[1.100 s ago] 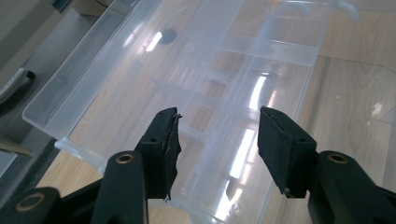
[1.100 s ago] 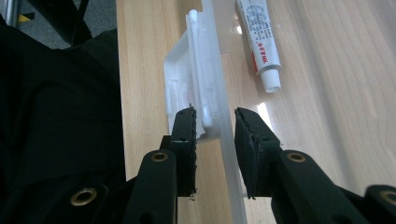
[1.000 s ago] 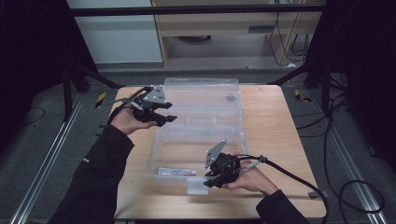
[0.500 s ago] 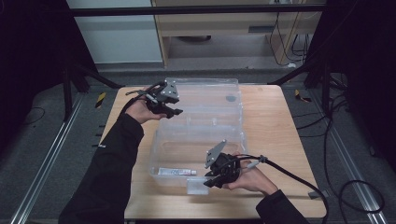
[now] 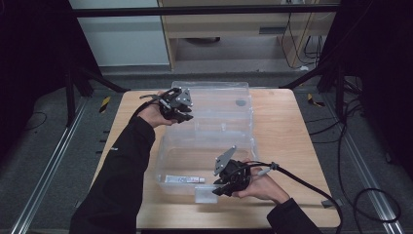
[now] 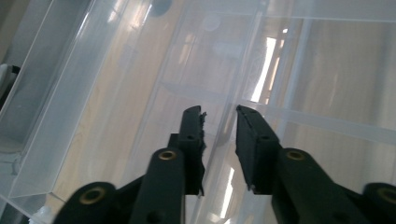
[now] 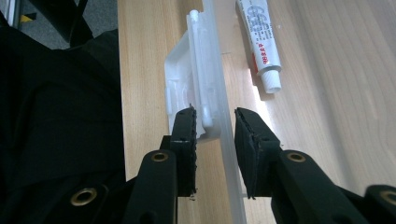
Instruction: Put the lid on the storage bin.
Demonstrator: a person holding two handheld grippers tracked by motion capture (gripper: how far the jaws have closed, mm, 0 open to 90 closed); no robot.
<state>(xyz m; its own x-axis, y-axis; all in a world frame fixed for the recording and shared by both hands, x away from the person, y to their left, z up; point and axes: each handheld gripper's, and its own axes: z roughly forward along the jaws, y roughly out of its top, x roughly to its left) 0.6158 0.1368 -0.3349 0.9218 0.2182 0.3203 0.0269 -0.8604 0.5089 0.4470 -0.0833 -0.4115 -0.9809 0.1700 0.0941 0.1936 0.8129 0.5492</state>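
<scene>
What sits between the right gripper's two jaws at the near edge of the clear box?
In the right gripper view, the right gripper straddles the clear box front wall and its white latch.

Wooden table (image 5: 292, 126), clear plastic box (image 5: 243, 146) with open lid (image 5: 214, 95) on it

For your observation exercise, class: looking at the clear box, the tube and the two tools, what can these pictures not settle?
- Tube: its far end is cut off by the top edge of the right gripper view; its print is too small in the high view.
- Right tool: whether its pads press the clear box's front wall; the gap is hard to judge.
- Left tool: which edge of the lid lies between its pads; the plastic blurs together.
</scene>
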